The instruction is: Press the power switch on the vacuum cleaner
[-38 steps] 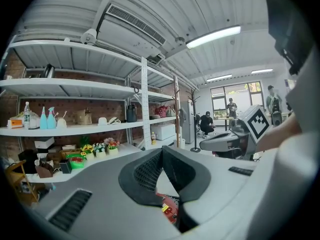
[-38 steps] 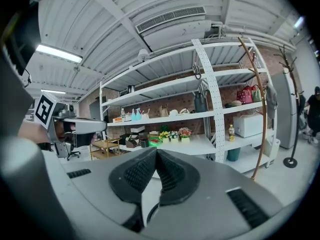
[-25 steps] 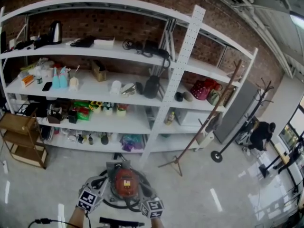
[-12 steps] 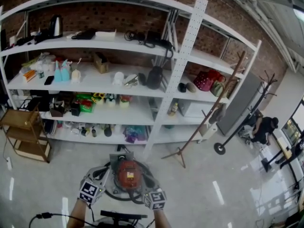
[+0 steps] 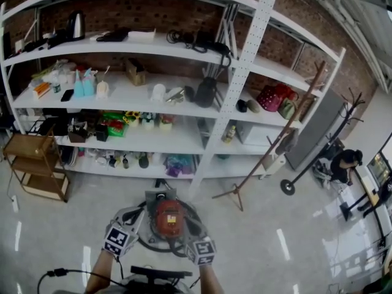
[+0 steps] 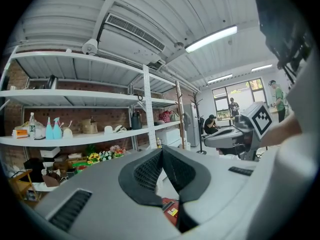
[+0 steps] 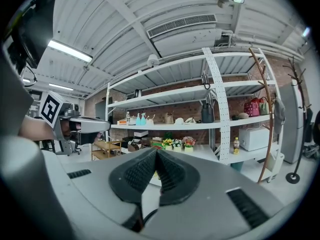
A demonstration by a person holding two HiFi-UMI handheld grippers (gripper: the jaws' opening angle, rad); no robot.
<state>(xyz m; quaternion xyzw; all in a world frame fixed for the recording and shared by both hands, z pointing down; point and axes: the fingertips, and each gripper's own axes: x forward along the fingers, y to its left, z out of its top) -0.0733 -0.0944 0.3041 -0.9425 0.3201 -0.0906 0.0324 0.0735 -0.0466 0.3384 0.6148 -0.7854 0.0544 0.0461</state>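
The floor point(image 5: 288, 244) is smooth and glossy, mirroring the lights in pale streaks; the wall point(image 5: 153, 17) behind is rough, matt red brick; the shelving point(image 5: 248, 66) looks like white-painted metal, its upright punched with holes; the small rack point(image 5: 30, 164) at the left is brown wood; the coat stand point(image 5: 272, 143) is brown too, wood by its look; the kettle point(image 5: 75, 24) has a shiny metal body; the vacuum cleaner point(image 5: 168, 218) has a glossy red plastic top; the left tool point(image 6: 161, 156) and right tool point(image 7: 156, 156) have matt grey plastic shells; their black pads point(image 6: 147, 172) carry a fine grid texture and look rubbery; the ceiling point(image 7: 130, 14) is ribbed white sheet metal.
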